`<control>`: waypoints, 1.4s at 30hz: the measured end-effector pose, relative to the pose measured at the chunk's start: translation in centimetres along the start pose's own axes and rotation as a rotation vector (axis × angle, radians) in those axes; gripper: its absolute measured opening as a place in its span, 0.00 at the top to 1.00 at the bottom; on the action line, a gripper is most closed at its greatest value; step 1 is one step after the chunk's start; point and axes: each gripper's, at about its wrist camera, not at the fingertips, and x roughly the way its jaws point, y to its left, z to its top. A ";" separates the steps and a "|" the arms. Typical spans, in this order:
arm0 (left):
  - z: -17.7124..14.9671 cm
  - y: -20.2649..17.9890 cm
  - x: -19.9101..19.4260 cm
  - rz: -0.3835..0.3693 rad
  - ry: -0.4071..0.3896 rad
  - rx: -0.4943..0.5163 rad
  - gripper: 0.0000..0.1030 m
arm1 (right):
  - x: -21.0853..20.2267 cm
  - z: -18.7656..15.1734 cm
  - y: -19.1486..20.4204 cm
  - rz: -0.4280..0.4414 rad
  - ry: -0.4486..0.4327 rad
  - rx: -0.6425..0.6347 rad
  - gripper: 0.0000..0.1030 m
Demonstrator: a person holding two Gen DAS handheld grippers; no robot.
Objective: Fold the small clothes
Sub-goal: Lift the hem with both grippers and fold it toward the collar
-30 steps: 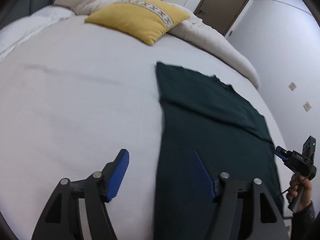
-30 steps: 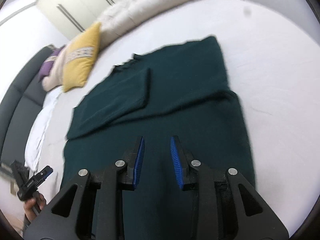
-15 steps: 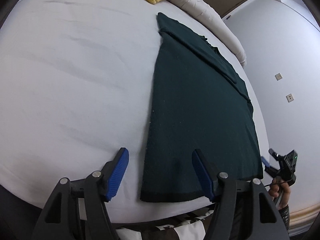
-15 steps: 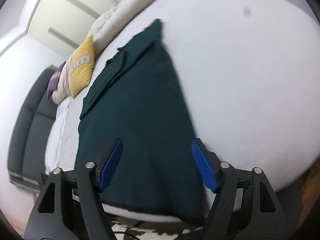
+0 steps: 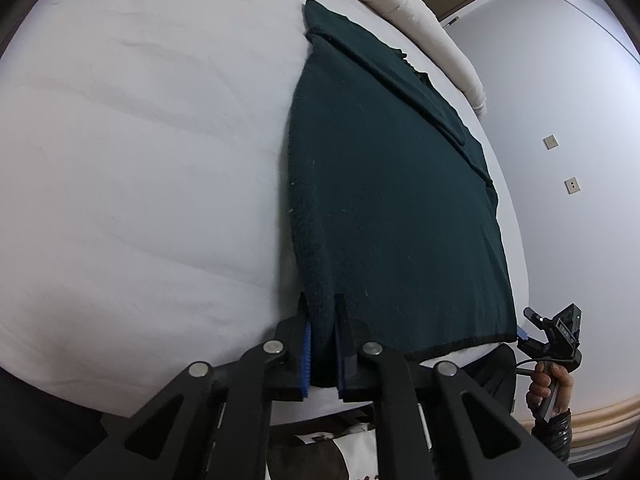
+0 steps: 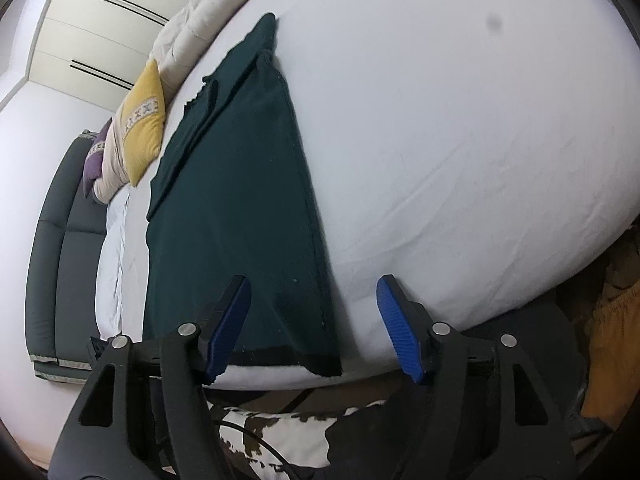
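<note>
A dark green sweater (image 5: 392,208) lies flat on the white bed sheet (image 5: 140,160), sleeves folded across its far end, black-edged hem at the near bed edge. My left gripper (image 5: 322,308) is shut on the hem's left corner, and cloth bunches between its blue pads. In the right wrist view the sweater (image 6: 240,184) runs away from my right gripper (image 6: 314,284). Its jaws are closing around the hem's right corner, but the pads (image 6: 396,332) stand clear of the cloth. A hand holds that right gripper (image 5: 552,328) at the hem's far corner in the left wrist view.
A yellow pillow (image 6: 144,120) and a rolled cream duvet (image 5: 420,12) lie at the bed's far end, with a dark headboard (image 6: 52,220) at the side. Below the near bed edge sits a brown-and-white patterned rug (image 6: 280,432) and an orange cloth (image 6: 612,340).
Both grippers drew back from over the sweater to its hem at the near bed edge. The left one closed on the left hem corner. The right one opened wide.
</note>
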 end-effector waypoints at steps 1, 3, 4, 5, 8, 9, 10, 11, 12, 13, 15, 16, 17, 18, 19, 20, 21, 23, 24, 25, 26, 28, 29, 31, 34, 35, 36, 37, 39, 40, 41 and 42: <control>-0.1 -0.1 -0.1 -0.002 -0.005 0.000 0.91 | 0.3 0.1 0.0 -0.001 0.011 0.005 0.43; -0.2 -0.2 -0.1 -0.004 -0.005 0.006 0.92 | 0.8 0.1 0.1 -0.003 0.037 0.010 0.47; -0.2 -0.2 -0.2 -0.006 -0.006 0.006 0.92 | 1.0 0.1 0.2 -0.007 0.052 0.009 0.48; -0.3 0.0 -0.4 -0.008 -0.006 0.007 0.92 | 1.2 0.0 0.3 -0.006 0.064 0.008 0.49; -0.7 0.0 -0.7 -0.013 -0.007 0.007 0.92 | 1.4 -0.1 0.3 0.006 0.090 0.019 0.55; -0.7 -0.1 -0.6 -0.016 -0.007 0.006 0.92 | 1.5 0.0 0.2 0.015 0.093 0.029 0.60; -0.6 -0.2 -0.7 -0.020 -0.009 0.007 0.92 | 1.6 -0.1 0.0 0.028 0.098 0.044 0.62; -0.6 -0.2 -0.9 -0.023 -0.012 0.010 0.92 | 1.5 -0.2 -0.2 0.036 0.101 0.052 0.70; -0.6 -0.4 -1.0 -0.027 -0.015 0.012 0.92 | 1.7 -0.3 -0.3 0.047 0.107 0.060 0.77; -0.6 -0.6 -1.2 -0.032 -0.019 0.015 0.93 | 1.8 -0.4 -0.3 0.048 0.110 0.058 0.81; -0.6 -1.1 -1.8 -0.045 -0.033 0.026 0.93 | 1.5 -0.5 -0.2 0.054 0.101 0.043 0.92; -0.5 -1.1 -2.1 -0.055 -0.039 0.032 0.93 | 1.3 -0.5 0.0 0.064 0.090 0.038 0.93; -0.4 -1.4 -2.5 -0.066 -0.047 0.035 0.93 | 0.9 -0.4 0.5 0.080 0.070 0.033 0.93; -0.2 -1.6 -3.0 -0.084 -0.058 0.036 0.93 | 0.5 -0.2 0.5 0.096 0.060 0.032 0.93; 0.1 -1.9 -3.5 -0.108 -0.072 0.035 0.93 | 0.1 0.1 0.7 0.124 0.044 0.037 0.93; 0.4 -2.1 -4.0 -0.125 -0.083 0.035 0.93 | -0.5 0.4 1.0 0.162 0.024 0.042 0.93; 0.7 -2.4 -4.6 -0.144 -0.099 0.035 0.93 | -1.1 0.8 1.5 0.193 0.001 0.041 0.93; 1.5 -2.8 -5.5 -0.189 -0.127 0.025 0.93 | -2.1 1.8 2.6 0.233 -0.042 0.032 0.94; 2.0 -3.0 -5.8 -0.210 -0.138 0.018 0.93 | -2.6 2.4 3.2 0.257 -0.062 0.030 0.94; 2.3 -3.2 -6.1 -0.223 -0.148 0.013 0.93 | -2.8 2.9 3.6 0.275 -0.077 0.032 0.94; 2.7 -3.3 -6.3 -0.241 -0.158 0.002 0.93 | -3.1 3.4 4.1 0.302 -0.099 0.036 0.94; 3.6 -3.3 -6.6 -0.298 -0.176 -0.038 0.93 | -3.6 4.6 5.1 0.351 -0.140 0.046 0.94; 4.1 -3.2 -6.7 -0.317 -0.187 -0.057 0.93 | -3.7 5.2 5.5 0.361 -0.157 0.052 0.94; 5.1 -3.1 -7.1 -0.343 -0.211 -0.086 0.93 | -3.6 6.7 6.5 0.367 -0.184 0.062 0.94; 6.9 -2.7 -7.4 -0.385 -0.239 -0.134 0.93 | -3.4 9.1 8.0 0.376 -0.203 0.052 0.94; 7.4 -2.7 -7.4 -0.389 -0.249 -0.145 0.93 | -3.3 9.9 8.7 0.380 -0.210 0.047 0.94; 8.1 -2.7 -7.4 -0.394 -0.259 -0.152 0.93 | -3.1 10.7 9.4 0.385 -0.218 0.042 0.94; 8.8 -2.7 -7.4 -0.399 -0.269 -0.157 0.93 | -3.0 11.6 9.9 0.390 -0.227 0.037 0.94; 10.3 -2.9 -7.2 -0.402 -0.286 -0.161 0.93 | -2.4 13.5 11.3 0.384 -0.243 0.028 0.94; 11.1 -2.9 -7.0 -0.400 -0.296 -0.163 0.93 | -2.0 14.5 11.9 0.381 -0.249 0.026 0.94; 11.8 -3.0 -6.8 -0.401 -0.301 -0.164 0.93 | -1.7 15.3 12.3 0.381 -0.253 0.023 0.94; 12.7 -3.0 -6.6 -0.403 -0.306 -0.167 0.93 | -1.4 16.4 12.9 0.378 -0.258 0.020 0.94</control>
